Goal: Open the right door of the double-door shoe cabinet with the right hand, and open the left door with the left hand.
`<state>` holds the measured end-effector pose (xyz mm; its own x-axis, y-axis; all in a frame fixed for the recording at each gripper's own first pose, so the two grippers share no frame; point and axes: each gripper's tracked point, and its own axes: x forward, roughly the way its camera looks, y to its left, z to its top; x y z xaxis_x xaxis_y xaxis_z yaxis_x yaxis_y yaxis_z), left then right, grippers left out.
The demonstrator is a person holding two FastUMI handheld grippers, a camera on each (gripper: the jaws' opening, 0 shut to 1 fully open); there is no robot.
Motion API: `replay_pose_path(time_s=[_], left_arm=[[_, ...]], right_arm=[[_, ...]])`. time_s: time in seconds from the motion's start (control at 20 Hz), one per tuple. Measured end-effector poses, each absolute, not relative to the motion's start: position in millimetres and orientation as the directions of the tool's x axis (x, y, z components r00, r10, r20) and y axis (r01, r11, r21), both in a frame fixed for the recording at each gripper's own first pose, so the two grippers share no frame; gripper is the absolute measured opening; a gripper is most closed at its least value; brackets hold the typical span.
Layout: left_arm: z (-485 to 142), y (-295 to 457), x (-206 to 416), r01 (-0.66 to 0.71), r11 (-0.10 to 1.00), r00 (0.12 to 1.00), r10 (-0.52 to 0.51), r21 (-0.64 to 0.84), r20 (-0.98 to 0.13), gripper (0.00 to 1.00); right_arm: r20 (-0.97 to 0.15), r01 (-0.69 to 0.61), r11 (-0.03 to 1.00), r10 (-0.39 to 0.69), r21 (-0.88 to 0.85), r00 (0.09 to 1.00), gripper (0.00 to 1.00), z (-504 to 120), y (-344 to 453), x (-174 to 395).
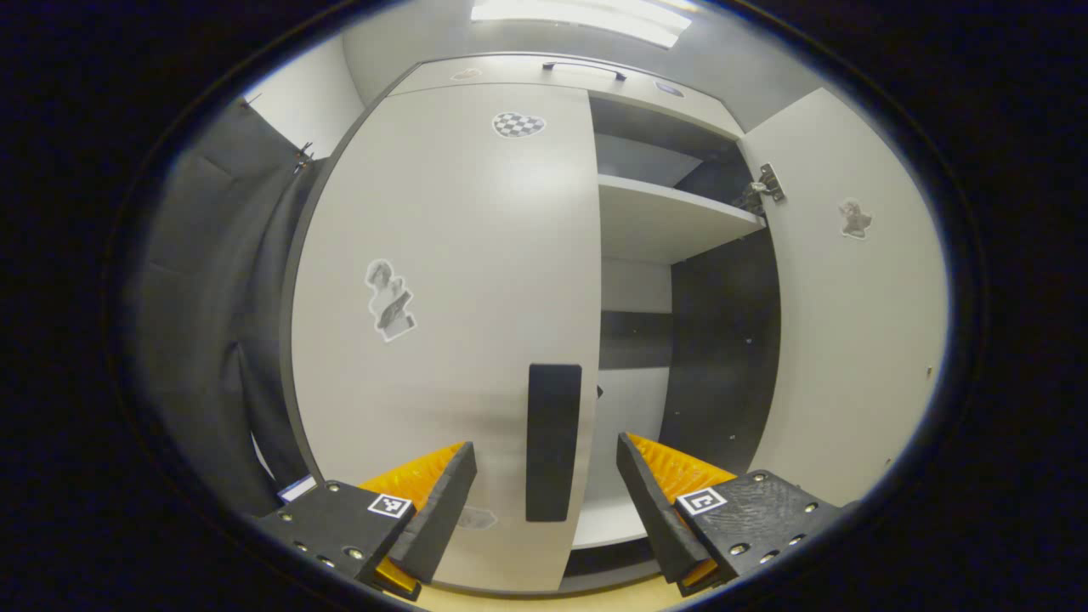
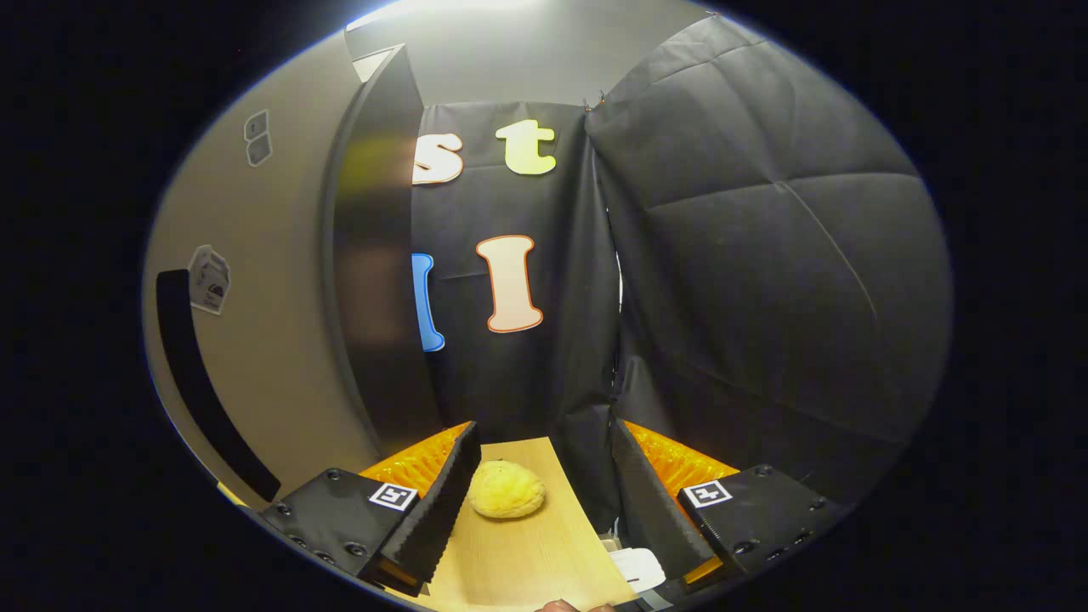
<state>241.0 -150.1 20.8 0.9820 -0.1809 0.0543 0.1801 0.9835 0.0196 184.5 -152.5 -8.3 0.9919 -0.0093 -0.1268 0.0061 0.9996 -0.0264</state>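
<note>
Left hand-held gripper wide open, empty | right hand-held gripper same

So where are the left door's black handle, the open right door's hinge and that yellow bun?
Black handle (image 1: pixel 553 442): left gripper view, middle of the bar.
Hinge (image 1: pixel 767 186): left gripper view, its metal plate.
Yellow bun (image 2: pixel 507 490): right gripper view, its top.

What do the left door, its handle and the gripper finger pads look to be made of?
Left door: probably laminated board, smooth pale grey with a soft light sheen. Handle: matte black bar, plastic or coated metal, can't tell which. Left gripper finger pads: dark, ribbed, likely rubber or foam.
</note>
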Motion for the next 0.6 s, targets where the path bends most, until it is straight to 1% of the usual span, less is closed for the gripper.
replay_pose_path(time_s=[0.1, 0.25, 0.3, 0.4, 0.5, 0.6], left_arm=[[31, -155, 250, 0.171, 0.985, 0.982, -0.173, 0.033, 0.082, 0.98], [33, -165, 261, 0.165, 0.985, 0.983, -0.169, 0.051, 0.075, 0.97], [34, -163, 264, 0.144, 0.988, 0.986, -0.147, 0.048, 0.081, 0.87], [26, -166, 268, 0.144, 0.988, 0.988, -0.147, 0.052, 0.056, 0.68], [26, -163, 268, 0.113, 0.992, 0.992, -0.116, 0.059, 0.050, 0.68], [23, -161, 268, 0.087, 0.996, 0.995, -0.088, 0.037, 0.040, 0.51]], right_arm=[[-0.134, 0.001, 1.000, -0.003, -0.015, 0.991, 0.98, -12, -151, 193], [-0.163, -0.010, 1.000, 0.009, -0.007, 0.987, 0.98, -21, -150, 204], [-0.173, -0.005, 1.000, 0.002, -0.016, 0.985, 0.98, -25, -153, 209], [-0.182, 0.000, 1.000, -0.006, -0.031, 0.983, 0.98, -26, -158, 216], [-0.175, -0.005, 1.000, 0.001, -0.021, 0.985, 0.98, -22, -157, 222], [-0.175, -0.013, 1.000, 0.011, -0.006, 0.984, 0.98, -22, -159, 228]])
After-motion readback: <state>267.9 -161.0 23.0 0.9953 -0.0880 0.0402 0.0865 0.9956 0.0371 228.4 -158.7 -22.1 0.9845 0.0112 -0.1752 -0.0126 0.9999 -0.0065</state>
